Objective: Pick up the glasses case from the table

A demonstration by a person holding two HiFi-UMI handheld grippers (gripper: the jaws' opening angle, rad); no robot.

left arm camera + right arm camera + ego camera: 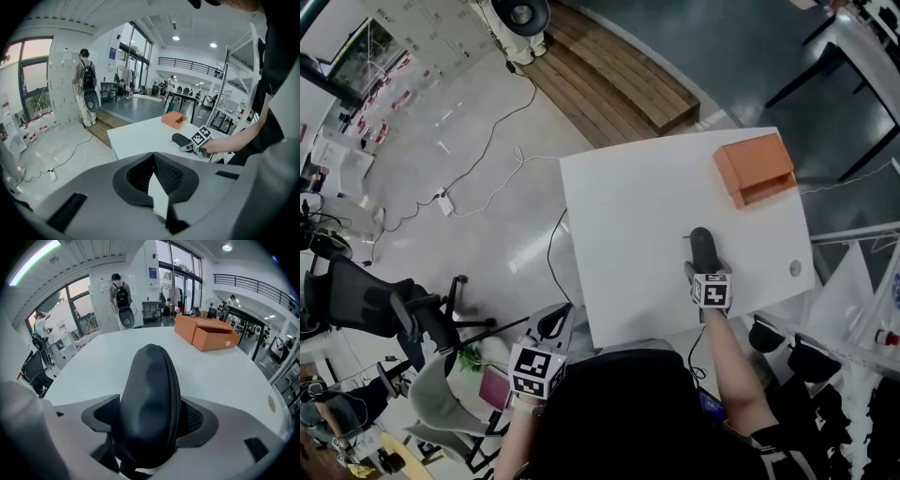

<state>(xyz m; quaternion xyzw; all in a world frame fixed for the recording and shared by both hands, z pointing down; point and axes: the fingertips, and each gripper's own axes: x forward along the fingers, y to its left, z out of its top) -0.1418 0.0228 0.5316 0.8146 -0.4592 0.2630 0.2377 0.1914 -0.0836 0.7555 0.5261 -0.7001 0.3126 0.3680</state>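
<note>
A black zippered glasses case (701, 246) lies on the white table (628, 225) near its front edge. My right gripper (704, 266) reaches over that edge, angled down, with its jaws spread wide to either side of the case. In the right gripper view the case (151, 390) fills the gap between the two pads, near end deep in the gripper (150, 427), and I see no squeeze on it. My left gripper (555, 323) hangs off the table's left front corner, over the floor. Its jaws (153, 173) are together and hold nothing. It sees the case (180, 138) from the side.
An orange box (755, 169) with a drawer part way out stands at the table's far right. A small round disc (795, 269) sits near the right edge. Office chairs (384, 305) and cables lie on the floor to the left. A white rack (862, 309) stands to the right.
</note>
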